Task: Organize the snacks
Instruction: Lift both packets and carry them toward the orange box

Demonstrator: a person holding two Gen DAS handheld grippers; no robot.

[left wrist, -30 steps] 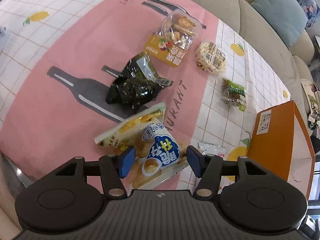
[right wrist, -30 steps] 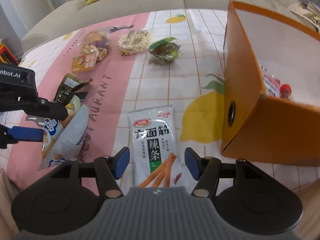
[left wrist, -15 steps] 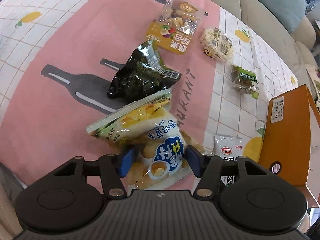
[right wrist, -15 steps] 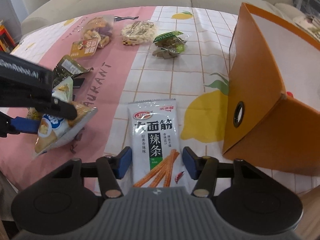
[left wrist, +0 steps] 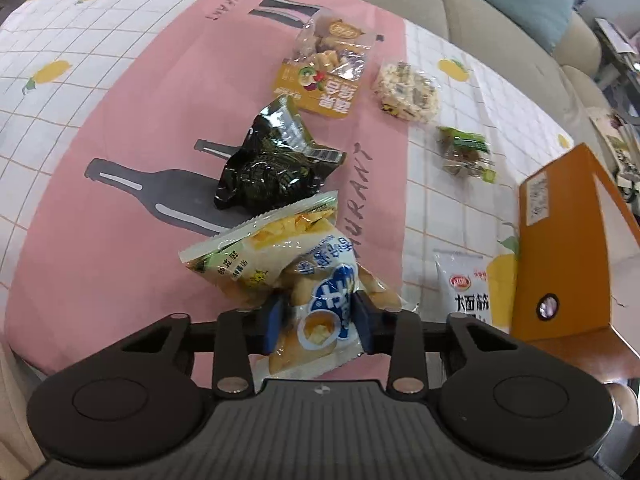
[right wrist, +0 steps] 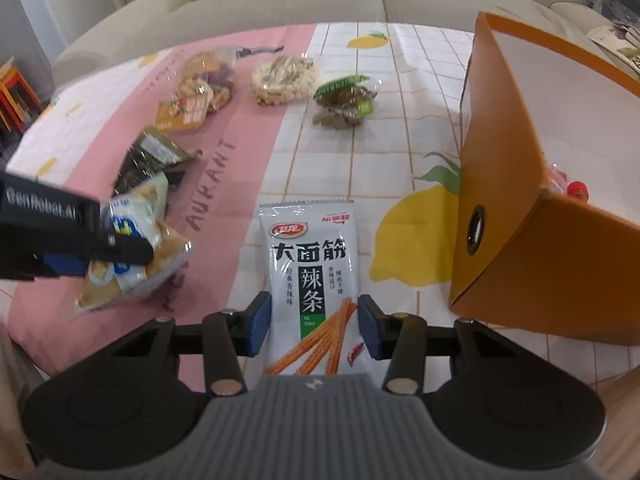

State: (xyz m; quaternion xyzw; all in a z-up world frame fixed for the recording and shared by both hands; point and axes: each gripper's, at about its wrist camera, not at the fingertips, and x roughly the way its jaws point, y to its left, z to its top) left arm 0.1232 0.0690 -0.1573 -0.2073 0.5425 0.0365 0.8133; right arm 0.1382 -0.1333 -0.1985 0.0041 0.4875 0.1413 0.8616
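Since the earlier frame, the chip bag (left wrist: pixel 316 300) is clenched between the left tool's (left wrist: pixel 318 322) closed jaws and lifted off the bench (left wrist: pixel 100 152). The right tool (right wrist: pixel 314 320) is held spread around the spicy-strip packet (right wrist: pixel 310 268). A loose pinch on slippery film could let the bag be dropped short of the orange box (right wrist: pixel 516 184).

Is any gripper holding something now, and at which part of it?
The left gripper pinches the chips bag across its near end. The right gripper is open, holding nothing.
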